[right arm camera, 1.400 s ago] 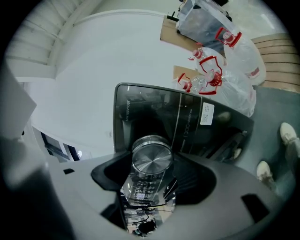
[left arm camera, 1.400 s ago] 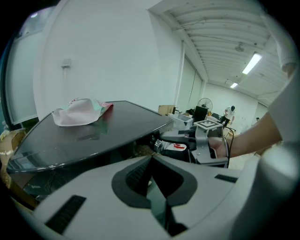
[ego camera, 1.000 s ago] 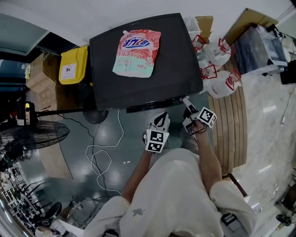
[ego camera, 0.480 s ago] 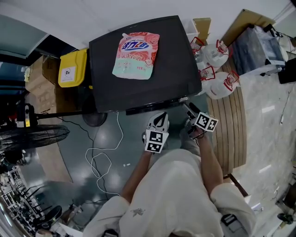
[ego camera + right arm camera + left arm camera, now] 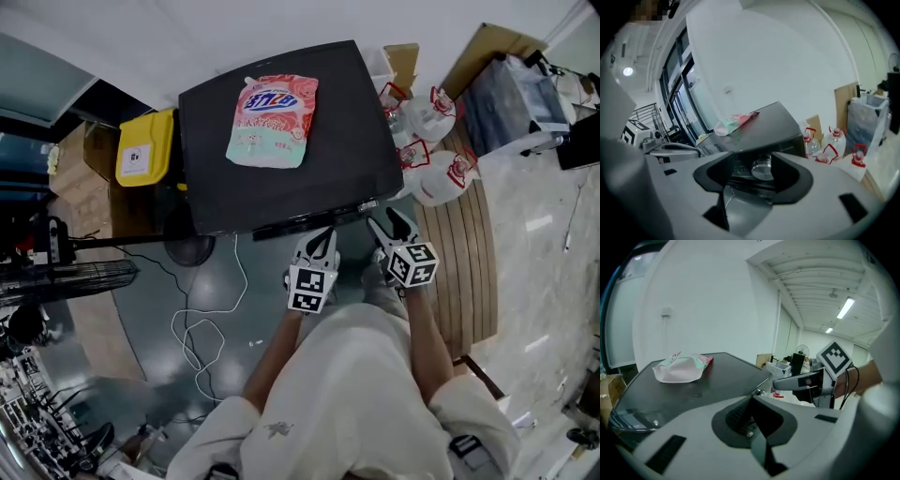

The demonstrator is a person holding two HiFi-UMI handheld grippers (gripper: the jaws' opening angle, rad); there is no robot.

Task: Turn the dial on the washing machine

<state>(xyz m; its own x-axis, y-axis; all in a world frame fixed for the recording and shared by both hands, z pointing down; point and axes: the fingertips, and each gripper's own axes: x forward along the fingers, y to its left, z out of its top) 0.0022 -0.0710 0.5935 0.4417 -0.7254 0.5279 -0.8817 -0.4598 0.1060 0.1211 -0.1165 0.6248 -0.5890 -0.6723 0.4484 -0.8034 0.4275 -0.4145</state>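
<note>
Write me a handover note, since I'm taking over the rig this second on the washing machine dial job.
Left claw: shut, empty, held in front of the washing machine, touching nothing.
Right claw: jaws apart, just been closing, nothing gripped. The dial lines up between them but lies farther off, on the front panel.
Things: a detergent pouch lies on the machine's top.
Done: I cannot tell whether the dial has been turned.
Left: if it has not, bring the right claw onto the dial, grip and twist.
</note>
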